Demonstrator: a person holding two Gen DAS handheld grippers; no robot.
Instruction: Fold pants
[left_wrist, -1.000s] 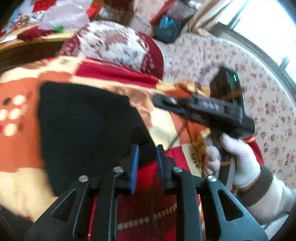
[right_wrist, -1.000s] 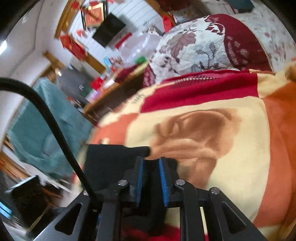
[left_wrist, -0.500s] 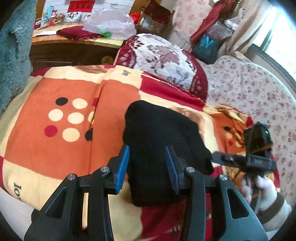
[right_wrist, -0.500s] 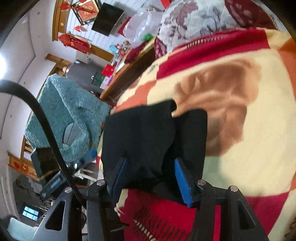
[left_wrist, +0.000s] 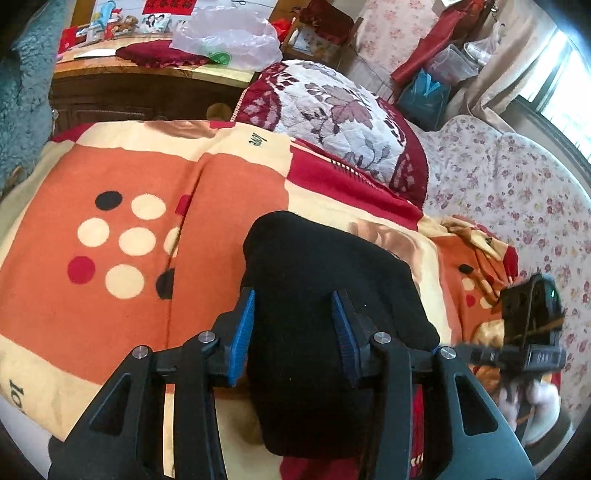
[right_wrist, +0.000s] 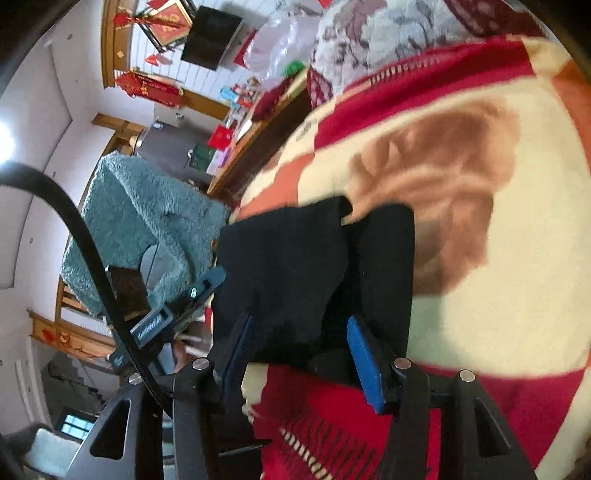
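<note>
Both tools stand apart around the folded pants (left_wrist: 332, 317): left tool (left_wrist: 293, 332) widening, right tool (right_wrist: 299, 354) steady. I fear a blue pad snagging the top layer at six o'clock, undoing the fold on the bed (left_wrist: 129, 295).

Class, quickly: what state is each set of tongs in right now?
Left tongs: opening, over the folded black fabric pants, not gripping them.
Right tongs: open, pants between the pads, unpressed.

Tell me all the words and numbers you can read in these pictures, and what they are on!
"love": dark letters, seen upside down, on the cream patch of the orange, red and cream fleece blanket.
"lo": cut off at the blanket's lower left edge.
Red paper poster with dark characters on the wall: too blurred to read.
Red and gold diamond wall hanging: too blurred to read.
</note>
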